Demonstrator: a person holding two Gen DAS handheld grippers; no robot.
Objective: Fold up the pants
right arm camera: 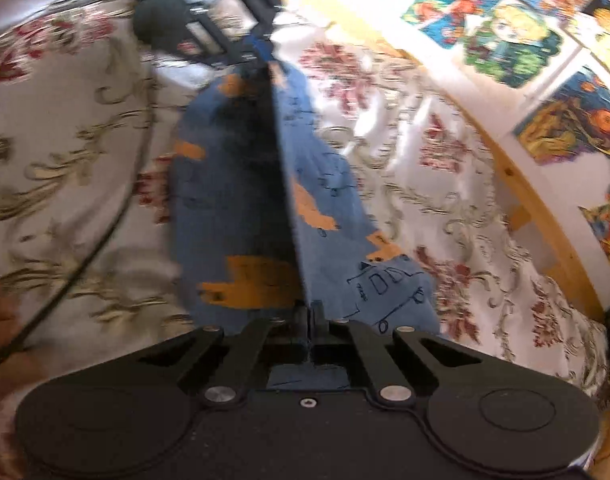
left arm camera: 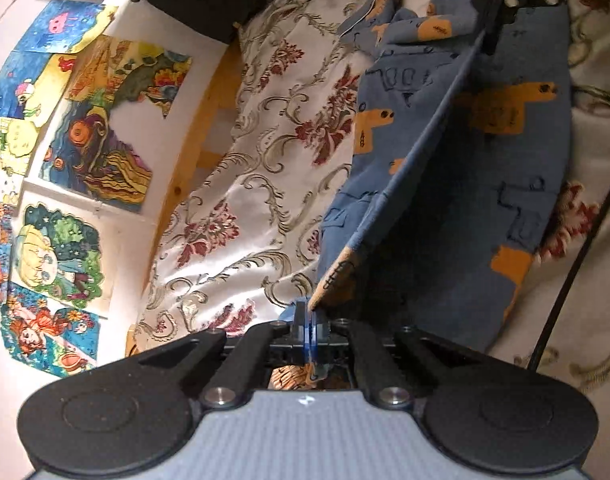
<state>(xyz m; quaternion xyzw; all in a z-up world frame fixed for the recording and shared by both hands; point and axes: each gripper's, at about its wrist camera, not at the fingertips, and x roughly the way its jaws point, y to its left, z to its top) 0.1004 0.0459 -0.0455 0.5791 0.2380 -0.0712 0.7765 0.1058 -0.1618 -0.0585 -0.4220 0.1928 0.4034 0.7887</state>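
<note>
Blue cotton pants (left arm camera: 457, 168), printed with orange shapes, hang stretched between both grippers above the bed — one taut edge runs gripper to gripper. The left gripper (left arm camera: 310, 320) and right gripper (right arm camera: 310, 320) are each clamped on that edge, likely to keep the fold line straight. Beneath, a glossy floral bedspread (left arm camera: 265, 160).

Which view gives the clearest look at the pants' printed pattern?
The left wrist view: it is sharp, showing the blue pants with orange shapes and line drawings, stretched from the left gripper. The right wrist view shows the same pants motion-blurred, clamped in the right gripper.
</note>
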